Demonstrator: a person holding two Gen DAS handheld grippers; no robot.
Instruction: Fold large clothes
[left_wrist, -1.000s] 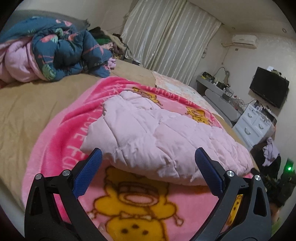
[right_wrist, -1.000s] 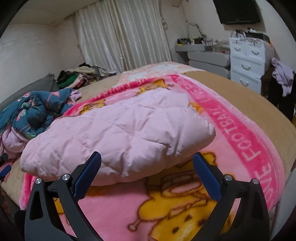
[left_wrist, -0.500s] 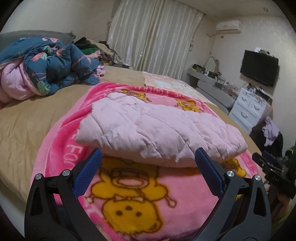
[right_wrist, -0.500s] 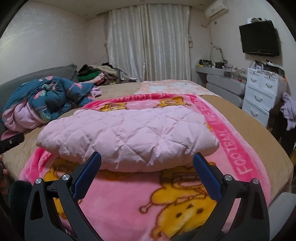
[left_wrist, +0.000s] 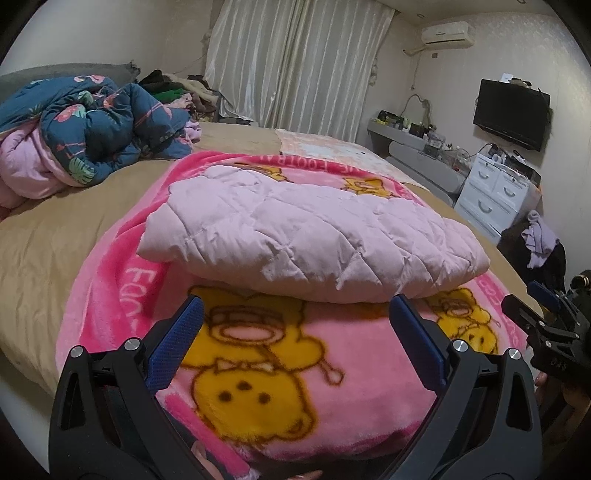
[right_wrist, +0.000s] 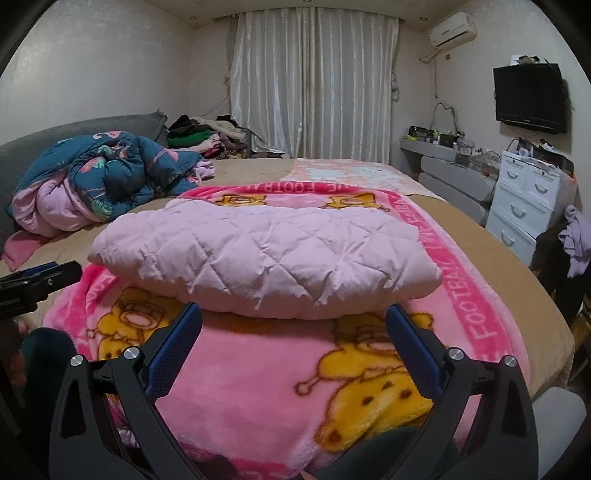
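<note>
A folded pale pink quilted garment (left_wrist: 310, 236) lies on a pink cartoon blanket (left_wrist: 266, 373) spread over the bed; it also shows in the right wrist view (right_wrist: 266, 258), on the same blanket (right_wrist: 258, 376). My left gripper (left_wrist: 295, 325) is open and empty, held back from the garment's near edge above the blanket. My right gripper (right_wrist: 293, 325) is open and empty, also short of the garment's near edge. The right gripper shows at the right edge of the left wrist view (left_wrist: 543, 317); the left gripper shows at the left edge of the right wrist view (right_wrist: 37, 280).
A crumpled blue floral and pink duvet (right_wrist: 99, 181) lies at the bed's far left. A pile of clothes (right_wrist: 207, 138) sits by the curtain. White drawers (right_wrist: 528, 206), a wall TV (right_wrist: 530, 98) and a dark chair with clothes (right_wrist: 569, 243) stand on the right.
Both grippers have drawn back from the folded garment toward the near edge of the bed and levelled out. The garment lies still. Both stay open.
</note>
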